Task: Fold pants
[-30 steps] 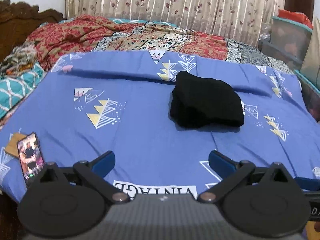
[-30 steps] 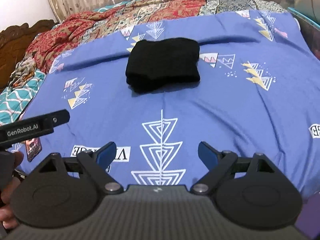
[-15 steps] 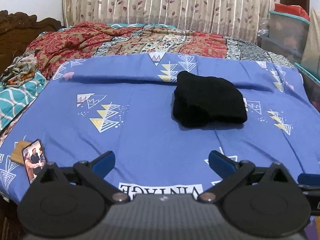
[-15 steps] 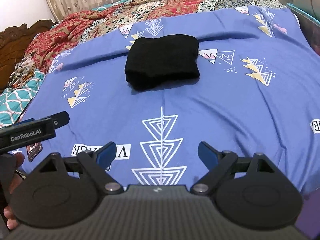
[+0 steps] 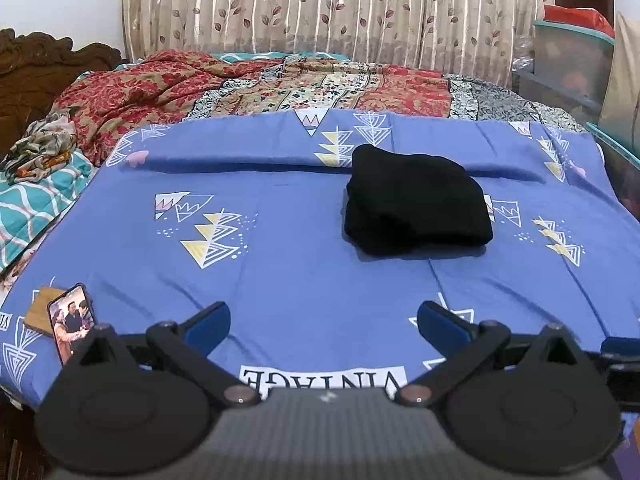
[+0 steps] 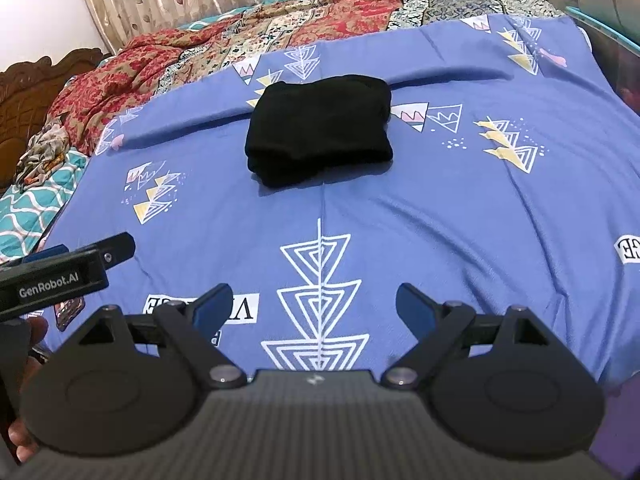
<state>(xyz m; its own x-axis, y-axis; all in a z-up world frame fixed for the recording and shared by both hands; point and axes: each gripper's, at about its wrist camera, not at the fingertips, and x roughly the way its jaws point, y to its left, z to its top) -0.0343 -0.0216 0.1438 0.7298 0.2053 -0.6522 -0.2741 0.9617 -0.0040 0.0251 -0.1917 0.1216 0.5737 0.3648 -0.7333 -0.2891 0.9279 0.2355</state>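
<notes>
I found the black pants (image 5: 416,204) folded into a compact, layered rectangle, lying on the blue patterned sheet (image 5: 304,272) toward the far middle of the bed, their far edge just against a raised crease that crosses the sheet. Neither tool touched them. Against the frames from one second and half a second earlier, the bundle kept the same shape and the same place on the sheet.

My left gripper (image 5: 322,322) hung over the near edge of the bed, above the printed "VINTAGE" label (image 5: 320,378), its blue fingers (image 5: 208,322) spread wide and holding nothing. My right gripper (image 6: 314,306) hung likewise over the white nested-triangle print (image 6: 318,304), fingers (image 6: 414,310) spread and empty. Both were well apart from the pants. Compared with one second before, the left view had lifted slightly, showing more of the curtain (image 5: 320,12) and the whole phone; the finger spread was unchanged on both tools.

From the right view I saw the left tool's body, marked "GenRobot.AI", at the left edge, with part of the hand (image 6: 24,360) that held it.

A phone (image 5: 72,322) with a lit screen lay on the sheet's near left corner, propped against a small brown block (image 5: 40,306). A red floral blanket (image 5: 132,96) lay beyond the sheet, and storage bins (image 5: 568,64) stood at far right.
</notes>
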